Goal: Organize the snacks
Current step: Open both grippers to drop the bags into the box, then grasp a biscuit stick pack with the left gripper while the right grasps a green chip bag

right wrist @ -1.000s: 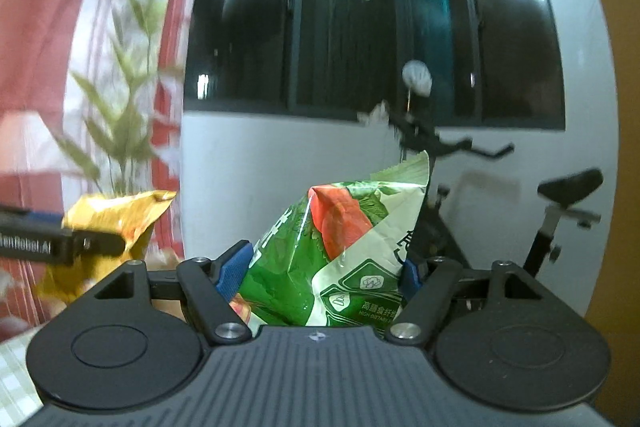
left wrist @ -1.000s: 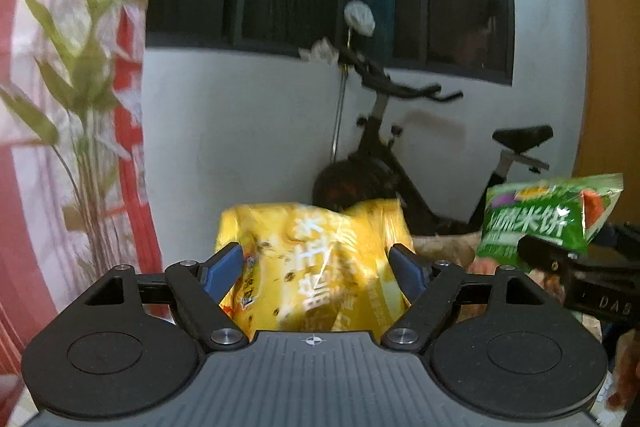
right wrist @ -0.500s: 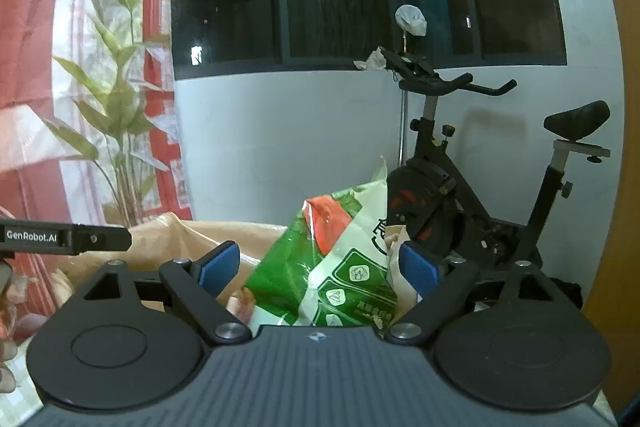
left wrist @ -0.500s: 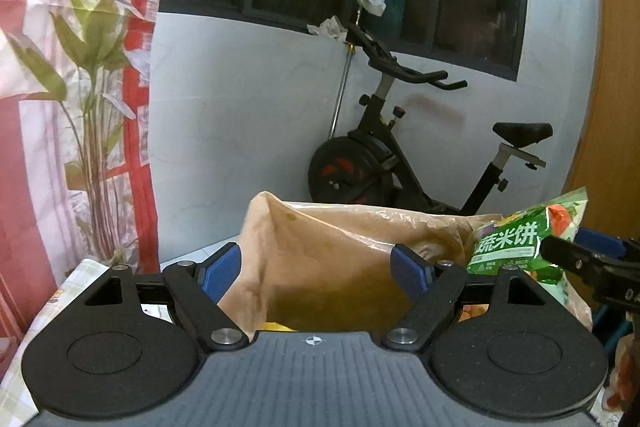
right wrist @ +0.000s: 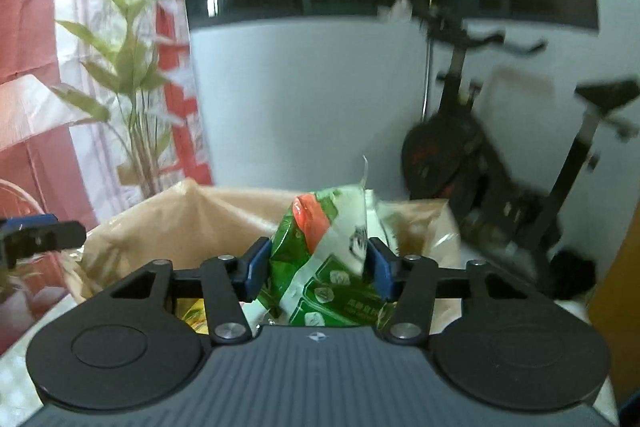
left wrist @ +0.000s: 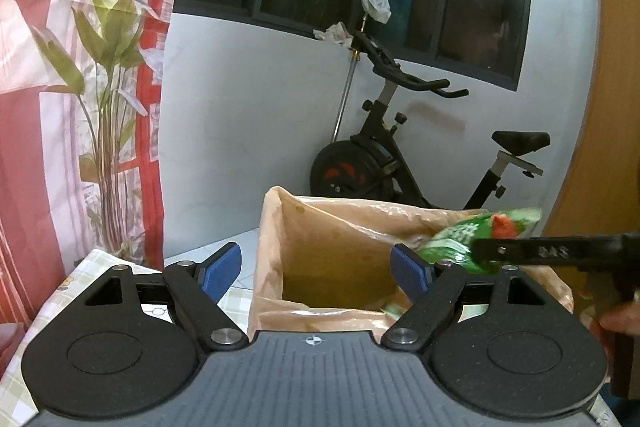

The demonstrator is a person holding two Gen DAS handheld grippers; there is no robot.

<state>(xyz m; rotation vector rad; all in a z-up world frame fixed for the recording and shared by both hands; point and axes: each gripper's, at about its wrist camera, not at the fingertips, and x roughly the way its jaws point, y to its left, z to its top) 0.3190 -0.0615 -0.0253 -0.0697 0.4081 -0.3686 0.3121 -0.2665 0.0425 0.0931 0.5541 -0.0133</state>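
Observation:
A brown paper bag [left wrist: 320,243] stands open on the table in front of both grippers. My left gripper [left wrist: 316,271] is open and empty, just above the bag's near rim. My right gripper [right wrist: 316,269] is shut on a green and white snack packet [right wrist: 328,267] and holds it over the bag [right wrist: 160,223]. That packet [left wrist: 472,233] and the right gripper [left wrist: 552,251] also show at the right in the left wrist view. A yellow snack packet [right wrist: 192,315] lies low inside the bag.
The table carries a pale checked cloth [left wrist: 80,279]. An exercise bike [left wrist: 400,155] stands behind the bag against a white wall. A red and pink curtain with leaf print [left wrist: 80,67] hangs on the left. A wooden panel [left wrist: 608,107] is on the right.
My left gripper held the yellow packet a second ago; it has let it go into the bag and is now empty. My right gripper has lowered the green packet toward the bag.

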